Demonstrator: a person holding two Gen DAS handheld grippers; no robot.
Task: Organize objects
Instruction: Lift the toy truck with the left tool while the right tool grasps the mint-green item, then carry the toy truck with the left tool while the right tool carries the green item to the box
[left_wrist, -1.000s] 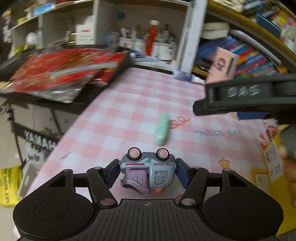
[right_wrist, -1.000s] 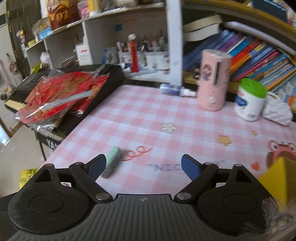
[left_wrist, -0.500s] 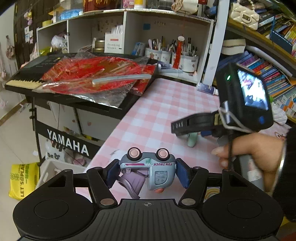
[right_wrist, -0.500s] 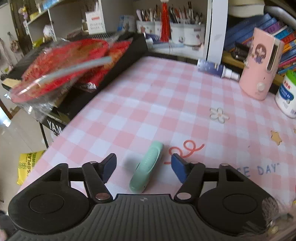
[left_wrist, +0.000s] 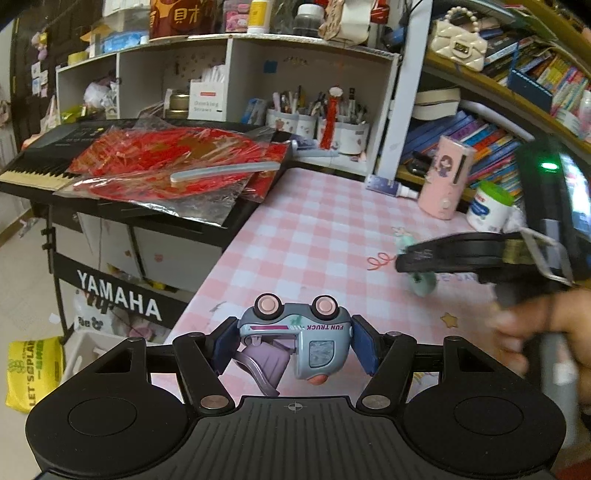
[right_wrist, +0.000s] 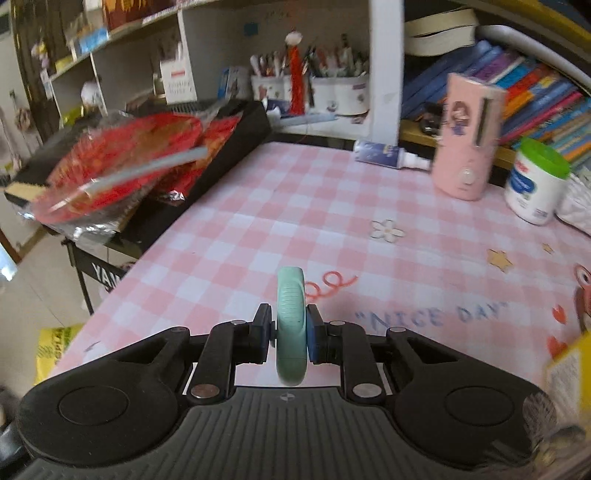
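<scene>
Shelf cups (left_wrist: 317, 123): pens | left tongs (left_wrist: 293, 341) clamp toy truck (left_wrist: 295, 334) | right tongs (right_wrist: 290, 334) clamp green case (right_wrist: 291, 325)

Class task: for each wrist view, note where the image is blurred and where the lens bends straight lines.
Left wrist view: the hand at right is motion-smeared, the toy truck sharp, the shelf post bowed. Right wrist view: the red packets and edges smear, the green case stays crisp.

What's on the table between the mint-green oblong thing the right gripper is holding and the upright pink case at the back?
Right wrist view: only bare pink checked tablecloth with a printed white flower lies between the mint-green oblong object and the upright pink case.
</scene>
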